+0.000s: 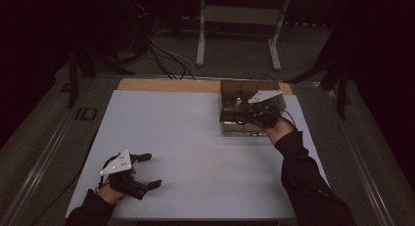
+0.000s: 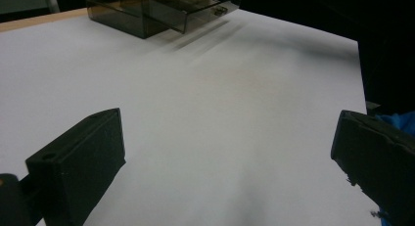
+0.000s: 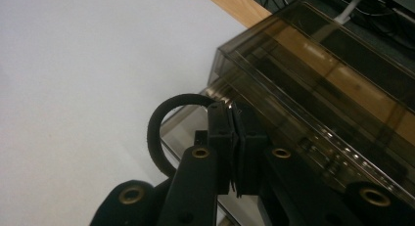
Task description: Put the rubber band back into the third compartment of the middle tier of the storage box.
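Pinching the drawer (image 3: 195, 125) handle, your clenched right gripper (image 3: 234, 113) had it partly out of the box (image 1: 252, 91); your left gripper (image 1: 147, 169) rested released.

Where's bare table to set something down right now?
The white tabletop is bare between the left claw at the near left and the smoky transparent plastic drawer box at the far right. It is crowded only at that box, where the right claw is shut on a black ring.
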`<state>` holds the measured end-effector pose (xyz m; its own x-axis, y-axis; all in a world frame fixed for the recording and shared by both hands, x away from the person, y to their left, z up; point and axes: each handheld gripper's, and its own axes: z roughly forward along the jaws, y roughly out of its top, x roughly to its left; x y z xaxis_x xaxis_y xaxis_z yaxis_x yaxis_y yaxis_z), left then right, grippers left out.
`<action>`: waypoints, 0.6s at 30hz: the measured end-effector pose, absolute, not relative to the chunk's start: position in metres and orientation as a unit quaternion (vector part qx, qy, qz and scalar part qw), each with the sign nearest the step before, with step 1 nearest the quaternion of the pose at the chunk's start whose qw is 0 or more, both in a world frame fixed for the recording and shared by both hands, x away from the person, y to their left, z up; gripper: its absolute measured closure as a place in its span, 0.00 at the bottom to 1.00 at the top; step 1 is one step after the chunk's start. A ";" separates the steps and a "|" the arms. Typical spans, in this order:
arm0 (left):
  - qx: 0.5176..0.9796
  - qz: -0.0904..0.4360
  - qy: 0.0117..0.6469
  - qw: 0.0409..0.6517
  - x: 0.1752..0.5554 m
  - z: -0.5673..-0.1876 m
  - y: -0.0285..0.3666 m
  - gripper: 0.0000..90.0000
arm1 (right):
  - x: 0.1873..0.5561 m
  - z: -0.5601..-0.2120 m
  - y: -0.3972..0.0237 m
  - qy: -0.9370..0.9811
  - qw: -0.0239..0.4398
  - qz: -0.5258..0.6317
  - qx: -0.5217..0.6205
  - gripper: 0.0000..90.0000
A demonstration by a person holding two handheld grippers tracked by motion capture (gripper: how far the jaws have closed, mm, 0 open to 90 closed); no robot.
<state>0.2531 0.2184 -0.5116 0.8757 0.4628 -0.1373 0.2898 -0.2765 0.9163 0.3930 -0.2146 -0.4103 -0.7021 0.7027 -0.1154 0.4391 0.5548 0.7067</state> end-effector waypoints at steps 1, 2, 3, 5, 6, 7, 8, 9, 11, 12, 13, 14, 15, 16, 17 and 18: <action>0.795 0.079 0.237 0.553 0.253 -0.512 0.218 0.01 | 0.393 -0.410 -0.216 0.859 0.197 0.335 0.333 0.98; 0.795 0.078 0.237 0.553 0.253 -0.512 0.218 0.01 | 0.393 -0.410 -0.218 0.858 0.198 0.335 0.335 0.98; 0.796 0.079 0.237 0.552 0.253 -0.512 0.218 0.01 | 0.393 -0.410 -0.220 0.858 0.199 0.334 0.337 0.98; 0.795 0.078 0.237 0.553 0.253 -0.512 0.218 0.01 | 0.392 -0.409 -0.226 0.855 0.204 0.335 0.339 0.98; 0.795 0.079 0.237 0.553 0.253 -0.511 0.218 0.01 | 0.392 -0.409 -0.228 0.855 0.205 0.334 0.340 0.98; 0.795 0.079 0.236 0.553 0.253 -0.511 0.218 0.01 | 0.392 -0.408 -0.231 0.854 0.207 0.334 0.343 0.98; 0.796 0.079 0.236 0.552 0.253 -0.511 0.218 0.01 | 0.392 -0.408 -0.235 0.851 0.207 0.334 0.348 0.98; 0.795 0.079 0.236 0.553 0.253 -0.511 0.218 0.01 | 0.392 -0.408 -0.237 0.851 0.208 0.333 0.349 0.98; 0.795 0.079 0.236 0.553 0.253 -0.511 0.218 0.01 | 0.393 -0.408 -0.243 0.848 0.210 0.332 0.355 0.98; 0.795 0.080 0.236 0.554 0.253 -0.511 0.218 0.01 | 0.392 -0.407 -0.246 0.847 0.211 0.332 0.358 0.98; 0.795 0.079 0.236 0.553 0.253 -0.511 0.218 0.01 | 0.392 -0.407 -0.248 0.846 0.213 0.330 0.360 0.98; 0.795 0.079 0.237 0.553 0.253 -0.511 0.218 0.01 | 0.392 -0.407 -0.251 0.846 0.214 0.329 0.362 0.98; 0.795 0.079 0.236 0.552 0.253 -0.511 0.218 0.01 | 0.392 -0.407 -0.253 0.845 0.214 0.329 0.364 0.98; 0.795 0.079 0.236 0.552 0.253 -0.511 0.218 0.01 | 0.392 -0.407 -0.256 0.844 0.216 0.328 0.366 0.98; 0.795 0.079 0.236 0.553 0.253 -0.511 0.218 0.01 | 0.392 -0.407 -0.258 0.842 0.217 0.329 0.368 0.98; 0.795 0.078 0.236 0.553 0.253 -0.511 0.218 0.01 | 0.392 -0.407 -0.261 0.841 0.218 0.328 0.371 0.98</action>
